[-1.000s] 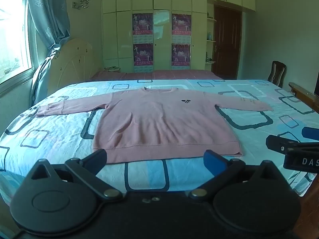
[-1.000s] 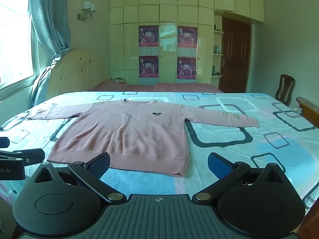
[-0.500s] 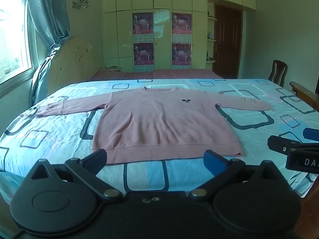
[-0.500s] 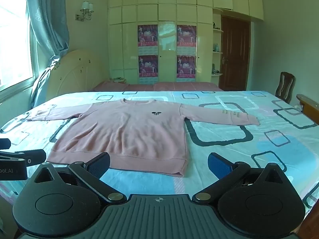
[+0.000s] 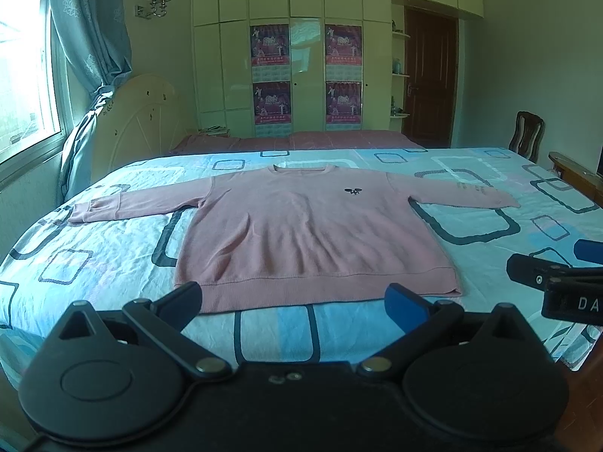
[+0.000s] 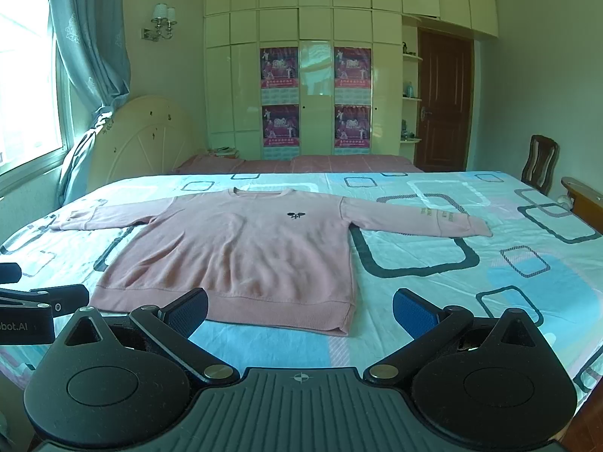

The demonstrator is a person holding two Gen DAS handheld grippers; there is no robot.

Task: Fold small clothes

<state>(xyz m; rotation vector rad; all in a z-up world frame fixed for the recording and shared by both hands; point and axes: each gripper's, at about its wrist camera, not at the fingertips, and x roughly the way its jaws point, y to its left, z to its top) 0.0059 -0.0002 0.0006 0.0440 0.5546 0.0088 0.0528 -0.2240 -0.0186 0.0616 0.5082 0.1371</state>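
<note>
Left hand-held gripper [image 5: 294, 299] and right hand-held gripper [image 6: 299, 307], jaws wide apart.

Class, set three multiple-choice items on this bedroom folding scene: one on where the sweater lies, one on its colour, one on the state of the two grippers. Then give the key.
1. Where does the sweater lie?
A. on the chair
B. on the bed
C. on the floor

2. What colour is it?
A. pink
B. green
C. white

3. How are the left gripper and right gripper?
A. both shut on the sweater
B. one holds a sleeve
C. both open, holding nothing

Key: B, it lies flat on the patterned sheet; A, pink in both views; C, fingers spread, short of the hem.
</note>
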